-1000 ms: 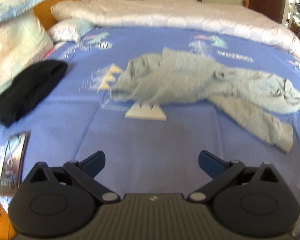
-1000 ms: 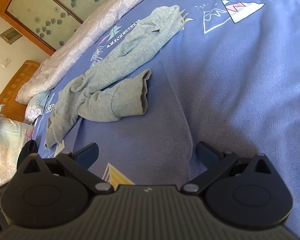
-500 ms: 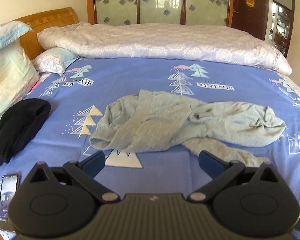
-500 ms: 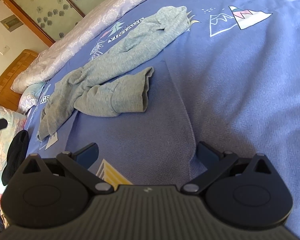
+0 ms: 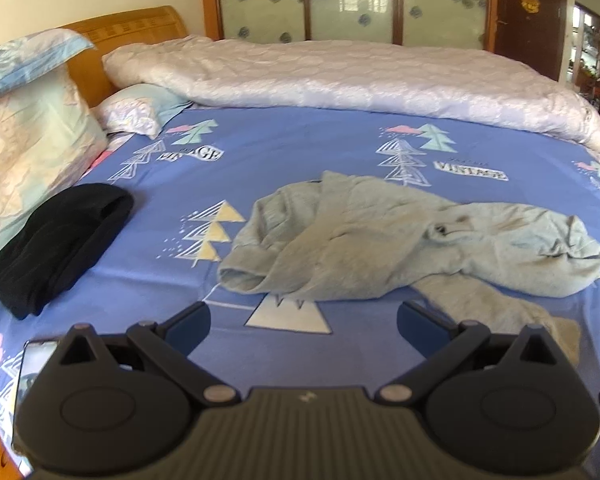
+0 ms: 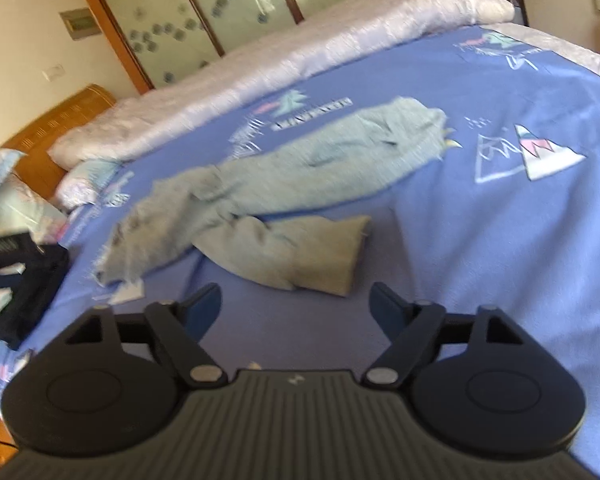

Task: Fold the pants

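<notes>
A: Bedroom, blue printed bedsheet (image 5: 300, 148) covering the whole bed. Start at the left of the left gripper's view.

B: Beyond and left of the left jaw: floral pillows (image 5: 28, 128) against a wooden headboard (image 5: 140, 24). Nearer, a black garment (image 5: 60, 244) in a loose roll. Just left of the left jaw, at the bed's edge, a phone (image 5: 36, 364), partly hidden by the gripper body.

A: Straight ahead?

B: Left gripper (image 5: 303, 317), jaws spread wide, gripping nothing, only sheet between them. Just past the tips lie the grey pants (image 5: 380, 248), crumpled; one end bunches ahead of the left jaw, one leg trails down past the right jaw tip. Far beyond, a pale quilt (image 5: 340, 80) heaped along the bed's far side, glass-panelled wardrobe doors (image 5: 340, 0) behind it.

A: Right gripper's view?

B: Blurred. Far left of the left jaw, a dark gripper-like body, presumably the left gripper, over the black garment (image 6: 32, 292). Right gripper (image 6: 296, 308), jaws also wide apart and empty. Pants (image 6: 300, 176) stretch diagonally ahead, apart from the tips; a folded-back leg cuff sits closest, between the jaws and slightly beyond. Right of the right jaw, bare sheet (image 6: 500, 260) with a mountain print.
</notes>
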Available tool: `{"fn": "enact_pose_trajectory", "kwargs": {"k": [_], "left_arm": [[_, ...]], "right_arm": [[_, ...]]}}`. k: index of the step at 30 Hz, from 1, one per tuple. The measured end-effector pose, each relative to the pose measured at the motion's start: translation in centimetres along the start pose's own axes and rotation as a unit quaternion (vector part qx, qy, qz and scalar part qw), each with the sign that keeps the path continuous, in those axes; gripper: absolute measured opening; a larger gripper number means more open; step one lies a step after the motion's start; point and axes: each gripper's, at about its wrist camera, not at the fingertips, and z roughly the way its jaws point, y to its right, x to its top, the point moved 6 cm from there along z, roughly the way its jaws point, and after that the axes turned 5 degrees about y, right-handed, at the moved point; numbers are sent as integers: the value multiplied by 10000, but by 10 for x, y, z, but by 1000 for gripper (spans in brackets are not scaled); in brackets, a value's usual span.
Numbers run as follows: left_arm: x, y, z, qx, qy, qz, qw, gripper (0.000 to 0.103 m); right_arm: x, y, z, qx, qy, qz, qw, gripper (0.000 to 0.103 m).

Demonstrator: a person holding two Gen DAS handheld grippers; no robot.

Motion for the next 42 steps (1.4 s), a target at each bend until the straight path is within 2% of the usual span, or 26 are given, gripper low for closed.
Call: {"fn": "enact_pose_trajectory", "kwargs": {"k": [10, 21, 25, 42], "left_arm": [[-13, 0, -28, -42, 78, 49, 9999, 103], [8, 5, -77, -118, 775, 138, 9968, 103], [13, 5, -87, -166, 906, 102, 9957, 103], [1, -4, -93, -170, 766, 62, 9969, 103]], "right_arm": [[0, -22, -17, 249, 34, 109, 9996, 80], [6, -41, -50, 300, 383, -103, 9988, 80], [8, -48, -56, 322, 490, -221, 9980, 80], [-3, -57, -56, 431, 417, -263, 9979, 80]]}}
